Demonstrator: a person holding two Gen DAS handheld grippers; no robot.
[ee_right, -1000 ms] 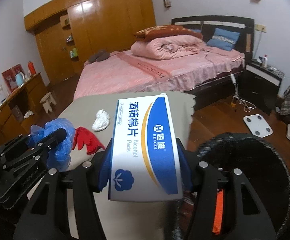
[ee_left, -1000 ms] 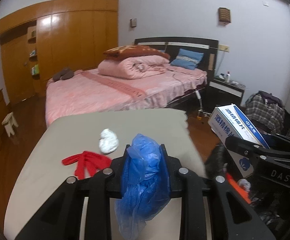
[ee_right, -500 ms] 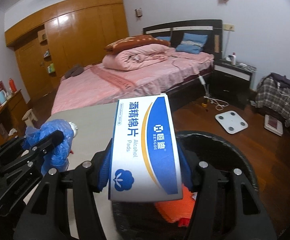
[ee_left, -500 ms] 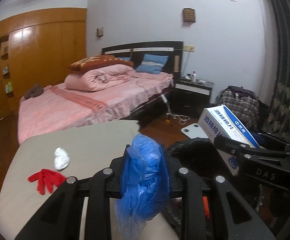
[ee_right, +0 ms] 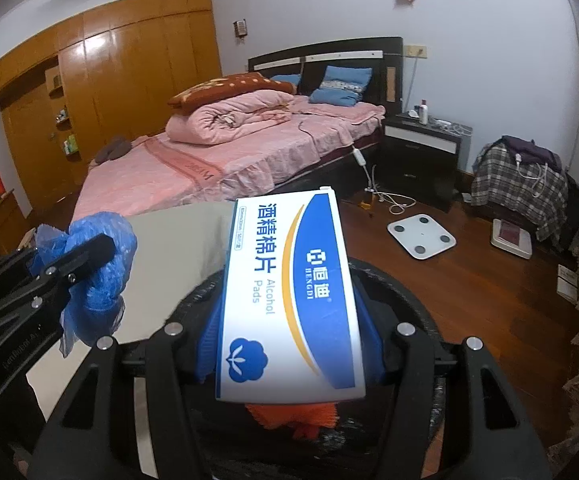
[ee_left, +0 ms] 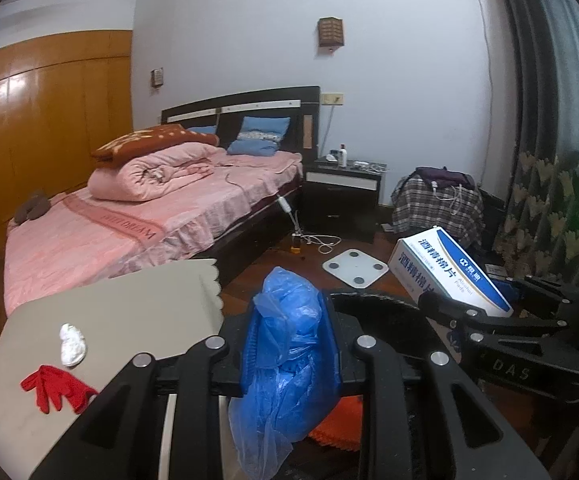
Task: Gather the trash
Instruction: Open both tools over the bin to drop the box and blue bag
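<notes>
In the left wrist view my left gripper (ee_left: pixel 289 320) is shut on a crumpled blue plastic bag (ee_left: pixel 285 364), held over the near rim of a black bin (ee_left: pixel 377 304). To its right my right gripper (ee_left: pixel 485 320) holds a blue-and-white alcohol pads box (ee_left: pixel 449 268). The right wrist view shows that gripper (ee_right: pixel 289 344) shut on the box (ee_right: pixel 289 288) above the bin (ee_right: pixel 417 308), with orange trash (ee_right: pixel 289 416) inside. On the beige table (ee_left: pixel 129 312) to the left lie a white tissue wad (ee_left: pixel 72 344) and a red scrap (ee_left: pixel 55 386).
A pink bed (ee_left: pixel 129 220) stands behind the table. A dark nightstand (ee_left: pixel 341 192), a white scale (ee_left: pixel 355 268) on the wooden floor and a plaid-covered chair (ee_left: pixel 437 208) lie beyond the bin. A curtain (ee_left: pixel 541 200) hangs at the right.
Both grippers have swung right, from above the table to above the black bin. The table and its tissue and red scrap have slid left in view. Both grips are unchanged.
</notes>
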